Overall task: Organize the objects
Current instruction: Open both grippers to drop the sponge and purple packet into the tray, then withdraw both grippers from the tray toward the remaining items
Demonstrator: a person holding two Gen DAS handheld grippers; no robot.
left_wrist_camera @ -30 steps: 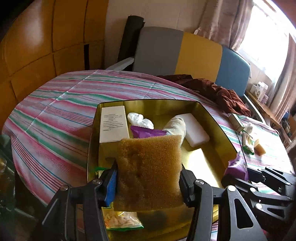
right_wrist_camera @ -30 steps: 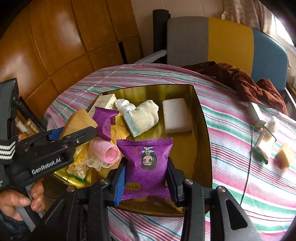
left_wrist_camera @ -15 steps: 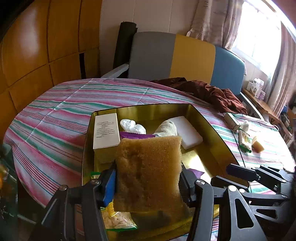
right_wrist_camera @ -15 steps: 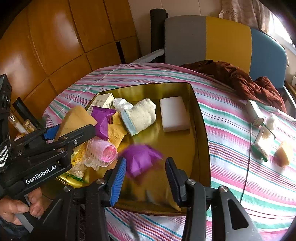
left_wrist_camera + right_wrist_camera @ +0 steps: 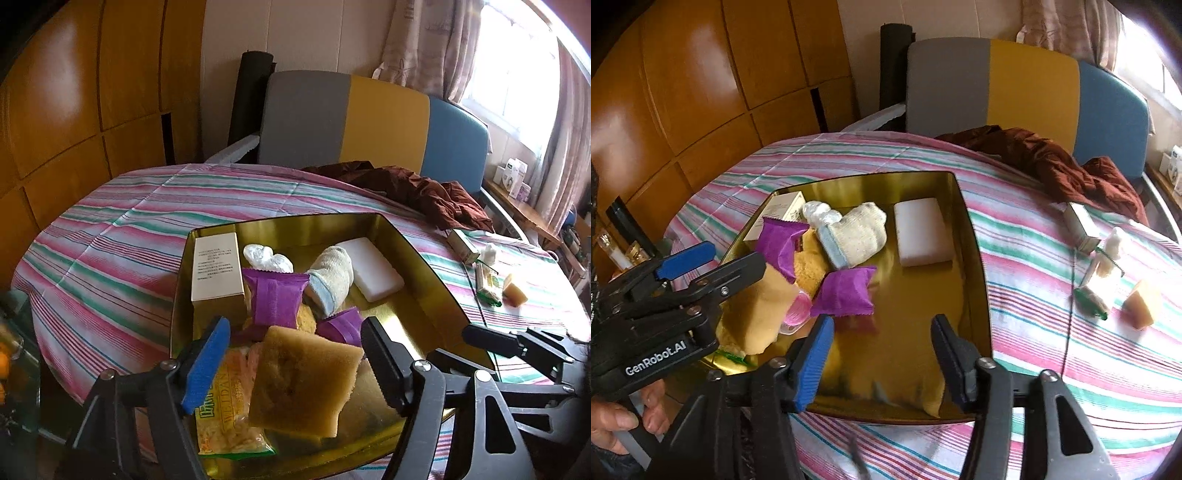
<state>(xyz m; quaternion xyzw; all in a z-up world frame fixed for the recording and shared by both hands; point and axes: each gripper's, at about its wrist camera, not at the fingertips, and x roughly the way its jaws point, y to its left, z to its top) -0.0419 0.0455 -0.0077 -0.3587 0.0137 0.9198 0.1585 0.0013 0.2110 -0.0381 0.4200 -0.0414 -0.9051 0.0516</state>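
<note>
A gold tin tray (image 5: 432, 266) (image 5: 975, 258) sits on the striped table. My left gripper (image 5: 295, 362) is open; the brown sponge (image 5: 303, 380) lies loose between its fingers on the pile in the tray's near corner, also in the right wrist view (image 5: 757, 314). My right gripper (image 5: 882, 354) is open and empty over the tray's near edge. The purple snack packet (image 5: 846, 291) (image 5: 341, 326) lies in the tray beside the sponge. Another purple packet (image 5: 275, 299), a sock (image 5: 330, 280), a white block (image 5: 373, 267) and a box (image 5: 216, 269) lie farther in.
A yellow snack bag (image 5: 225, 410) and a pink roller (image 5: 796, 312) lie under the pile. On the cloth to the right lie a small box (image 5: 1080, 225), wrapped items (image 5: 1102, 273) and a tan wedge (image 5: 1143, 302). A maroon cloth (image 5: 1052, 162) lies by the chairs.
Both grippers opened. The right one dropped the purple packet into the tray; the left one released the sponge, which now rests tilted on the pile.
</note>
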